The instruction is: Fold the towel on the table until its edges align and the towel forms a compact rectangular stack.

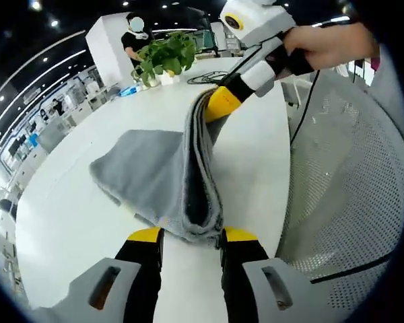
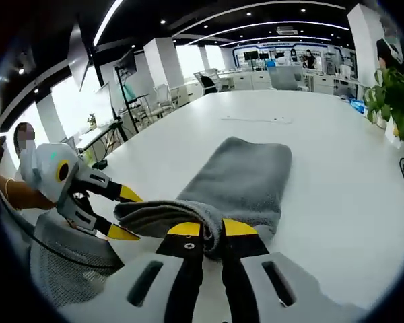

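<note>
Folding is halfway: left tongs (image 1: 191, 232) and right tongs (image 2: 212, 227) each pinch the gray towel (image 1: 155, 171), lifting one edge to carry across the white table (image 1: 67, 222).

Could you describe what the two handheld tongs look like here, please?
Both tongs have white bodies and black arms ending in yellow tips. The left tongs show slotted light-grey shoulders, as do the right tongs. Seen from the left gripper view, the right tongs carry a black cable trailing over the table.
</note>
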Demonstrator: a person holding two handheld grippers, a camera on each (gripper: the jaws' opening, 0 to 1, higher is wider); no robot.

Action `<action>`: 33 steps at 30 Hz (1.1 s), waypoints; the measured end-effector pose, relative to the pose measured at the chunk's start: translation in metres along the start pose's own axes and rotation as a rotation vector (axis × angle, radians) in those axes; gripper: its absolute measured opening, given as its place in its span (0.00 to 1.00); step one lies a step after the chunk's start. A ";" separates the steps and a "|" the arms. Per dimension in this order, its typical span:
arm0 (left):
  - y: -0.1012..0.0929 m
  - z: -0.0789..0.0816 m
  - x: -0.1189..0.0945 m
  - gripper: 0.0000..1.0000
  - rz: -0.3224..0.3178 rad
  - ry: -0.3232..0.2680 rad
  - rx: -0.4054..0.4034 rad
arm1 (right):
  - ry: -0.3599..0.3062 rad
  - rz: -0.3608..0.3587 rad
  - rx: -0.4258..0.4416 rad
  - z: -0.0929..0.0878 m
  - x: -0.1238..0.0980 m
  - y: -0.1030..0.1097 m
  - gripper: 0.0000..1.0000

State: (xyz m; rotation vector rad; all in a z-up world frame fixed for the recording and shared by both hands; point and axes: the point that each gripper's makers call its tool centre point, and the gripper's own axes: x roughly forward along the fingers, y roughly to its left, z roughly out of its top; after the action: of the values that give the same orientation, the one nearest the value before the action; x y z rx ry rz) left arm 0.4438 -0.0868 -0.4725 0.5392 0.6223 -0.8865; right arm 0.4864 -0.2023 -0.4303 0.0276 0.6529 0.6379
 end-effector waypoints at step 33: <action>-0.066 0.013 -0.069 0.08 -0.131 -0.090 -0.063 | 0.110 0.080 0.149 -0.059 -0.085 0.062 0.07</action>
State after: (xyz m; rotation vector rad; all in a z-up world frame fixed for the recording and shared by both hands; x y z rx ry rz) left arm 0.3591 -0.0930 -0.4271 0.4031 0.6065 -1.0054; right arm 0.3669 -0.2093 -0.4166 0.1584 0.8081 0.6701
